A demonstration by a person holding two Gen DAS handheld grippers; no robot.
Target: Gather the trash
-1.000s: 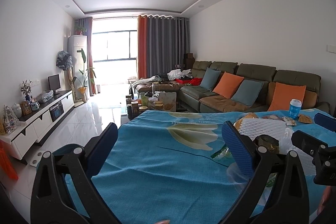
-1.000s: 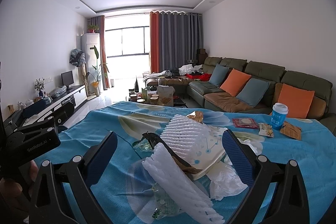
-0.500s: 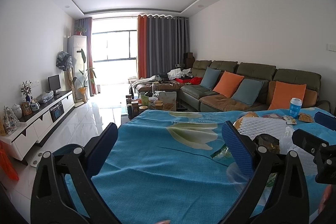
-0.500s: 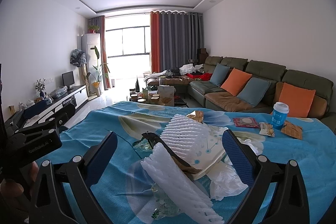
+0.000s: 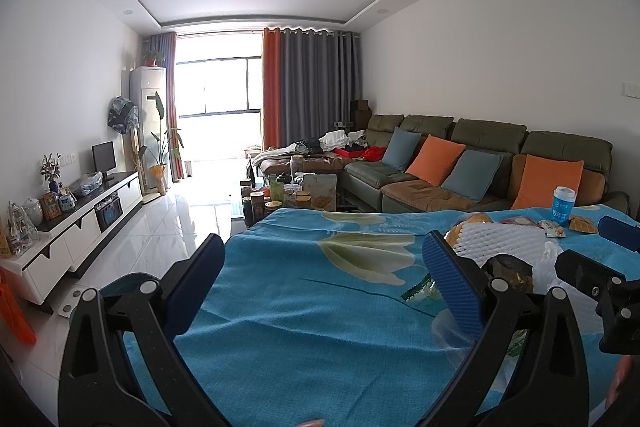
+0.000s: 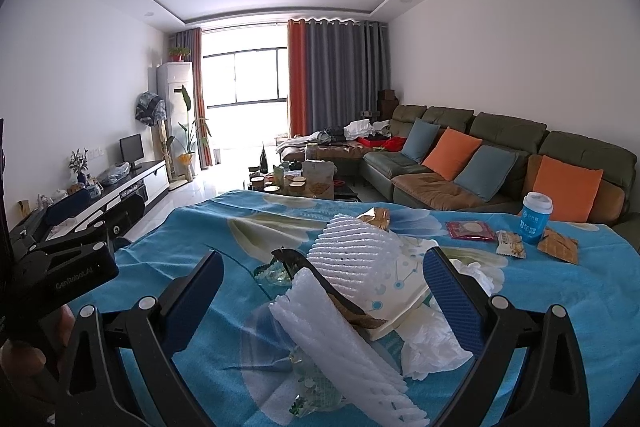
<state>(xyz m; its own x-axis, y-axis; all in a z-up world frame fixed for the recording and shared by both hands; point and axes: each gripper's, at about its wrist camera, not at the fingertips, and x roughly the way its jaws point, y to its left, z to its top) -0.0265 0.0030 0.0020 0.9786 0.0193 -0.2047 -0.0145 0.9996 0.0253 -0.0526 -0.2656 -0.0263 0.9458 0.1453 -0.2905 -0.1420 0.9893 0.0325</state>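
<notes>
Both black two-finger grippers with blue pads stand spread wide and hold nothing, just as they did a second ago; neither view shows any real shift since then. Right gripper [image 6: 323,281] hovers over the heap of trash on the blue flower-printed tablecloth [image 6: 208,227], its fingers either side of the heap without touching it. In that heap a long white foam-net sleeve [image 6: 340,351] lies nearest the camera, a second ribbed white foam net [image 6: 352,255] sits on a white printed paper box [image 6: 400,291] behind it, and crumpled white plastic [image 6: 432,347] lies just right of the box. Beyond the heap, toward the sofa, stand a blue paper cup with a white lid [image 6: 537,223], a red flat packet [image 6: 470,230] and two small snack wrappers [image 6: 510,249]. Left gripper [image 5: 323,281] hangs over bare cloth left of the heap, well apart from it.
</notes>
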